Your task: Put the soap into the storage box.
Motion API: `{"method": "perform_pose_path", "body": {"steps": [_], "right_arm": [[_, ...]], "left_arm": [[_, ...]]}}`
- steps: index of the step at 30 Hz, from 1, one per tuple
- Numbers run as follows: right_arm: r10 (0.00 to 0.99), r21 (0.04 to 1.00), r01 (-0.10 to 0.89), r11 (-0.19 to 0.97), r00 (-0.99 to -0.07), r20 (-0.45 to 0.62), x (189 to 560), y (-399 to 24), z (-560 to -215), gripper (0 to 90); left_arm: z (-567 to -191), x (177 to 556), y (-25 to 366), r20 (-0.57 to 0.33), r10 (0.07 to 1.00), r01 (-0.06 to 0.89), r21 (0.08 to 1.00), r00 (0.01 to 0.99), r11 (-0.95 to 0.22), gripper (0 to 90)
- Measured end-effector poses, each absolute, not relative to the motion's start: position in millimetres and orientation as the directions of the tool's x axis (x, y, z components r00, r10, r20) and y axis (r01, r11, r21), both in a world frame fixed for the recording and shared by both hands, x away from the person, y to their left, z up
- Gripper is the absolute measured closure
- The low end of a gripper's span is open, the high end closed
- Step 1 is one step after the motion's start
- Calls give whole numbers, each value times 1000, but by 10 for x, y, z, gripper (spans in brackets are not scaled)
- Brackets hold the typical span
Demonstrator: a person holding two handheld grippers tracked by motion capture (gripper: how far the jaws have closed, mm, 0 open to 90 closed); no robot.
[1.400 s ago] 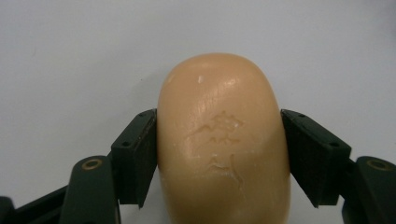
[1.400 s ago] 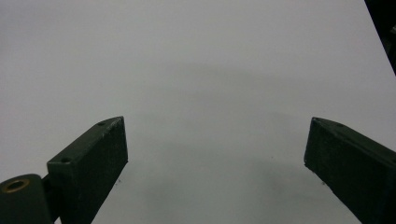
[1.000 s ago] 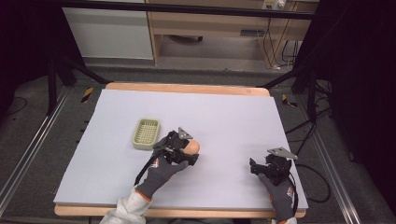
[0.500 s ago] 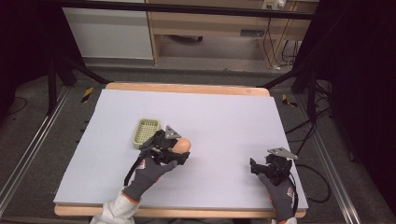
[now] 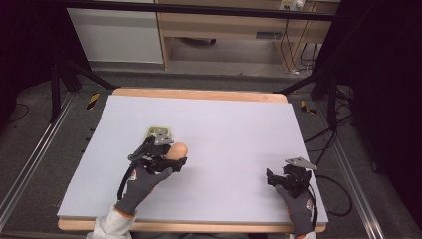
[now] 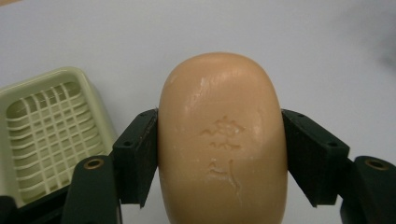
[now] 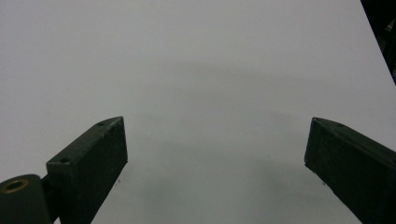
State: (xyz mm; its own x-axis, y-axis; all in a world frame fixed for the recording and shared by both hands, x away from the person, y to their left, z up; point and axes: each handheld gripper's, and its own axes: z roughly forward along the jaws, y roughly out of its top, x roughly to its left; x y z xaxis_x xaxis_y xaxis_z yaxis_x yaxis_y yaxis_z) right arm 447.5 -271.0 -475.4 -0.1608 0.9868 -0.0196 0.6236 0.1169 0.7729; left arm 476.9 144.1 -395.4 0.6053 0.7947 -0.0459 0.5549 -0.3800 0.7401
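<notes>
Reaching in from the near edge of the counter (image 5: pixel 234 124), the person's left forearm angles up and to the right in the high view, the gloved hand wrapped around the left hand-held gripper (image 5: pixel 171 155) with the wrist nearly straight. That hand-held gripper is closed on a bar of soap (image 6: pixel 222 140): in the left gripper view one black jaw presses each long side of the bar, and the bar stands out past the jaw tips.

The bar of soap is a rounded oblong, peach to tan in colour, with a smooth, slightly waxy face, a few pale scuffs near its top and a faint stamped mark in the middle that is too shallow to read. In the high view it shows as an orange lump (image 5: pixel 178 149) at the front of the left hand-held gripper, over the left-centre of the counter; whether it touches the surface I cannot tell.

Just beside the bar, to its left in the left gripper view, sits a pale green soap dish (image 6: pixel 51 130) with a gridded floor, empty and apart from the soap.

Well apart, near the right front corner of the counter, the right hand holds the right hand-held gripper (image 5: pixel 279 179) low, its jaws spread wide with nothing between them.
</notes>
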Motion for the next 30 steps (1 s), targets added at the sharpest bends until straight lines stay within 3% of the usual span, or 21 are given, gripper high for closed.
{"method": "perform_pose_path", "body": {"steps": [30], "right_arm": [[986, 774, 622, 119, -166, -18, 4482, -2699, -4755, 62]], "left_arm": [[-3918, 5121, 1804, -71, 861, 592, 755, 503, -283, 312]]}}
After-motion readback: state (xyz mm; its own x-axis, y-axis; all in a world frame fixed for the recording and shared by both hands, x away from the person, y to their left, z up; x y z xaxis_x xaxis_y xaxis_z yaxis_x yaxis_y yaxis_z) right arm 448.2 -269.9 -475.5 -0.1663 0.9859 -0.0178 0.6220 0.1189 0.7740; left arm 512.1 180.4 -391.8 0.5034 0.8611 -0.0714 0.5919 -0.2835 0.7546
